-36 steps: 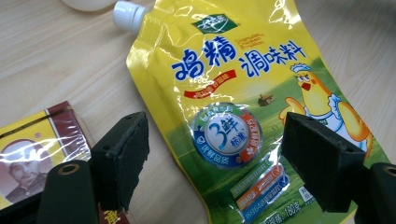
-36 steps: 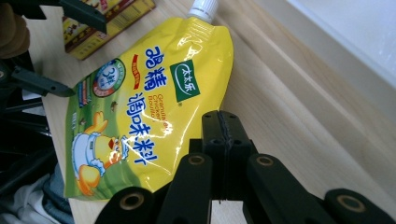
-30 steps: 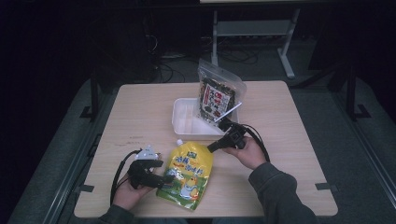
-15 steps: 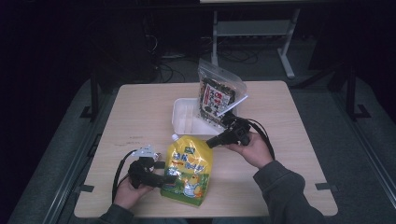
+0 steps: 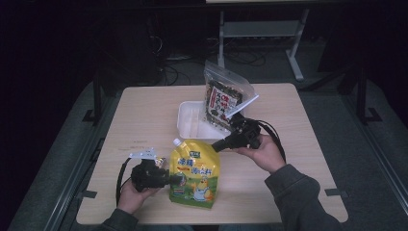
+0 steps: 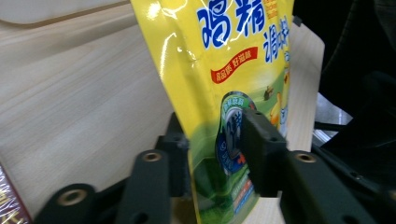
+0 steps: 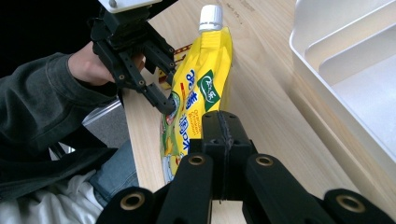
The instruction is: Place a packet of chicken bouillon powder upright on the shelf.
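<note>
The spouted pouch (image 5: pixel 194 172) stands on the table (image 5: pixel 144 120) near its front edge, about midway along it. The left hand-held gripper (image 5: pixel 175 179) is at the pouch's left side, one jaw before it and one behind. The tray (image 5: pixel 190 120) lies at the table's middle, behind the pouch. The snack bag (image 5: pixel 222 100) leans in the tray's right part, toward the back edge. The right hand-held gripper (image 5: pixel 215 147) is above the table, right of the pouch's spout and before the tray.
</note>
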Available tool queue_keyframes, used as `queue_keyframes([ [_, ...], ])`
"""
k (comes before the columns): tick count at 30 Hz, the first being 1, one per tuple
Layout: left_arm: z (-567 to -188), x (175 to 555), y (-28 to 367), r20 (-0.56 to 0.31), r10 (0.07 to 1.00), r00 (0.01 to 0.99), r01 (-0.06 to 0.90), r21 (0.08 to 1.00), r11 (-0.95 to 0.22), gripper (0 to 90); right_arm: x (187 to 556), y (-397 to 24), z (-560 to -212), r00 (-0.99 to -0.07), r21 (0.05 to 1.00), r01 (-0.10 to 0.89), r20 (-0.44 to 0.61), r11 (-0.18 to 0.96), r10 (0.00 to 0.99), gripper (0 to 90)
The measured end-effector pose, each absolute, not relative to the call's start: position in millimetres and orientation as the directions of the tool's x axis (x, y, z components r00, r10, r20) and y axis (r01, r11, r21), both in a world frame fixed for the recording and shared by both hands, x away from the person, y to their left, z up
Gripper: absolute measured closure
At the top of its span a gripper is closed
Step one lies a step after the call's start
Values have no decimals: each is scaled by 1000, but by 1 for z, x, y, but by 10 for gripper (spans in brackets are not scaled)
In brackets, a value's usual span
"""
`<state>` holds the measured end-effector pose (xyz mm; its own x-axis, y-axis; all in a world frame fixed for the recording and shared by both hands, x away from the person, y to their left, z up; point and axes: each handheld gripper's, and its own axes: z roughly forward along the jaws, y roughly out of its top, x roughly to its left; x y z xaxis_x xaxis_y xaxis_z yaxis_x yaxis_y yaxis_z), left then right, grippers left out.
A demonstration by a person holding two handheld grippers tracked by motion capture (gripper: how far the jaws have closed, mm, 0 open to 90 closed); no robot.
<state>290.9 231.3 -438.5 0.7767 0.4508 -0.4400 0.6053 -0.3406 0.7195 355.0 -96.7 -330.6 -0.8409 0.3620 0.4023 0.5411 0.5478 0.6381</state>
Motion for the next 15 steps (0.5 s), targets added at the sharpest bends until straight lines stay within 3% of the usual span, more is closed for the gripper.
queue_keyframes([
  [3, -437, 290, 231, -438, 442, 783, 597, 727, -339, 758, 355, -97, -328, -846, 637, 533, 393, 558, 360, 900],
  [8, -434, 288, 229, -414, 440, 797, 578, 736, -353, 787, 356, -94, -322, -864, 619, 504, 354, 602, 360, 888],
  [12, -430, 286, 226, -389, 426, 817, 548, 753, -364, 792, 363, -83, -321, -871, 580, 491, 333, 650, 362, 693],
  [15, -429, 285, 224, -374, 422, 826, 534, 759, -372, 792, 369, -72, -323, -869, 547, 493, 342, 676, 357, 657],
])
